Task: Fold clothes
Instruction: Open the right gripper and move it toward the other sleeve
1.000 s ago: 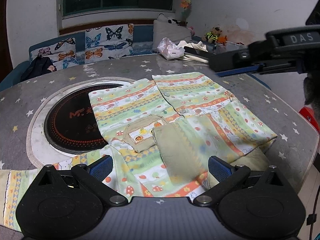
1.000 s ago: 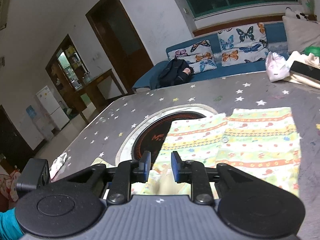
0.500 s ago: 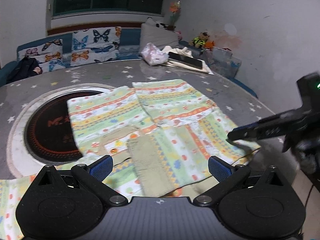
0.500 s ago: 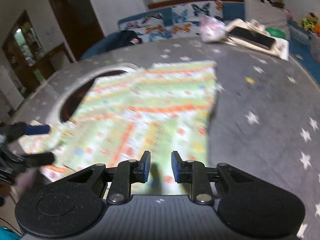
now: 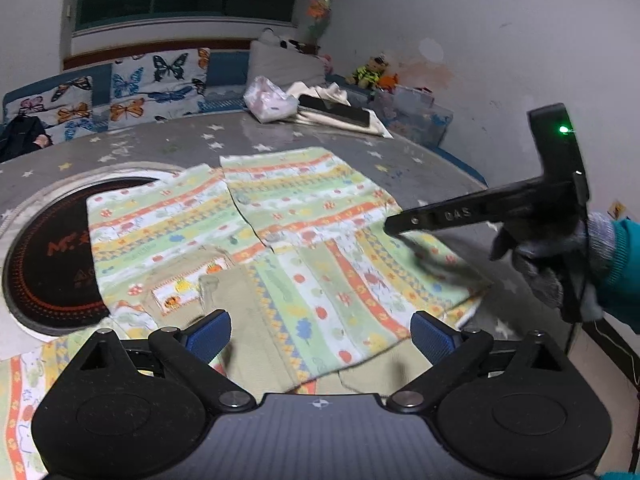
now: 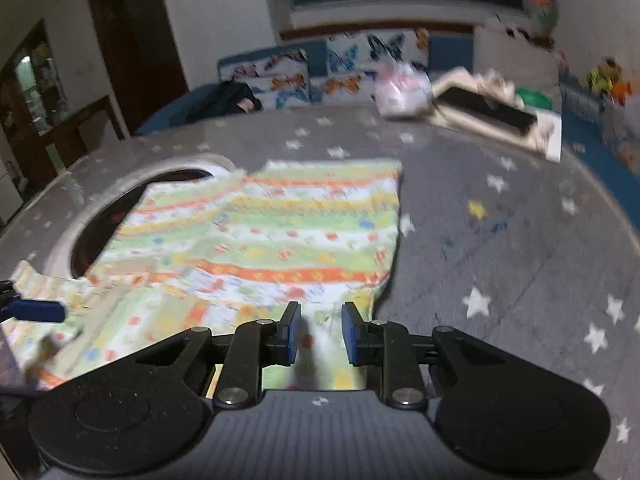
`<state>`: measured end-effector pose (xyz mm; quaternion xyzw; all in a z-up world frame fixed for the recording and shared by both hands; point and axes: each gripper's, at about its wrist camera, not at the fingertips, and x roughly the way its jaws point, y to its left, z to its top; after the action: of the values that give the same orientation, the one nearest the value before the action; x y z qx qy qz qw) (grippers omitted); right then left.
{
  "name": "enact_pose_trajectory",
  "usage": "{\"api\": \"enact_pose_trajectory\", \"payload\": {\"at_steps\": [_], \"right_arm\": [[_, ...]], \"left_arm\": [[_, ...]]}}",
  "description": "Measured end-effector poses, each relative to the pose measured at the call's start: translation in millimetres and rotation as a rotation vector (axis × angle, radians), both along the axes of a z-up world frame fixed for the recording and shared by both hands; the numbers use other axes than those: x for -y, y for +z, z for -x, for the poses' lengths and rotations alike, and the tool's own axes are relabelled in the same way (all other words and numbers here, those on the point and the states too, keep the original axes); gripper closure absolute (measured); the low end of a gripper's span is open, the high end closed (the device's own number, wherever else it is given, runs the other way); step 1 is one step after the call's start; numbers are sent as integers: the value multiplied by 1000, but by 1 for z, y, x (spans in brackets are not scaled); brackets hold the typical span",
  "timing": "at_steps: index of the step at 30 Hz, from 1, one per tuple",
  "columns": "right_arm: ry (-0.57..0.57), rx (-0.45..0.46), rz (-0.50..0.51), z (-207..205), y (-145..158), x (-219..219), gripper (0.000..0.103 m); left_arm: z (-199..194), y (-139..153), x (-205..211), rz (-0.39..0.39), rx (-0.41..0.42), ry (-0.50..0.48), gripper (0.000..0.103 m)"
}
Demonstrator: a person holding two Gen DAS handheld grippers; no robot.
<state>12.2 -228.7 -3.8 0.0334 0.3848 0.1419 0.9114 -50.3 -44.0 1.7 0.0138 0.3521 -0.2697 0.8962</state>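
A striped green, yellow and orange child's shirt (image 5: 288, 240) lies flat on the grey star-patterned table (image 5: 168, 144), with one sleeve folded over its front. My left gripper (image 5: 320, 334) is wide open and empty, just above the shirt's near edge. My right gripper (image 6: 318, 330) hovers low over the shirt's (image 6: 288, 240) right part, jaws a narrow gap apart with nothing between them. It also shows in the left wrist view (image 5: 400, 226), held by a gloved hand over the shirt's right side.
A round black hotplate (image 5: 44, 252) is set into the table under the shirt's left part. A pink bag (image 5: 268, 100), cloths and a dark flat device (image 5: 334, 110) lie at the table's far edge. A butterfly-print sofa (image 5: 132, 88) stands behind.
My right gripper has swung from high over the far side down to the shirt's right side. My left gripper has turned slightly and stays open.
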Motion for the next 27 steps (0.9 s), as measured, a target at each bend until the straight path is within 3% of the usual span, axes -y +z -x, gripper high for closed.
{"api": "enact_pose_trajectory", "payload": {"at_steps": [4,6,8,12,20,22,27], "right_arm": [[-1,20,5,7,3,-4,81],[48,26,9,15,8,-14,78],[106,39,22,23,14,-27,66],[233,74,40,35,24,-64,66],[411,121,118,53,16,-129,53],[429,105,166,54,4,-139,53],[406,108,171,56,1,-140,51]], "left_arm": [[-2,-10,-3,-4,-41,-6,5],[-1,-9,-6,-9,-41,-5,5],[1,-8,-8,-13,-40,-4,4],[4,-1,-25,-15,-38,43,4],[25,7,-95,-20,-58,255,1],[29,9,-112,-12,-58,320,1],[37,9,-162,-11,-58,497,0]]}}
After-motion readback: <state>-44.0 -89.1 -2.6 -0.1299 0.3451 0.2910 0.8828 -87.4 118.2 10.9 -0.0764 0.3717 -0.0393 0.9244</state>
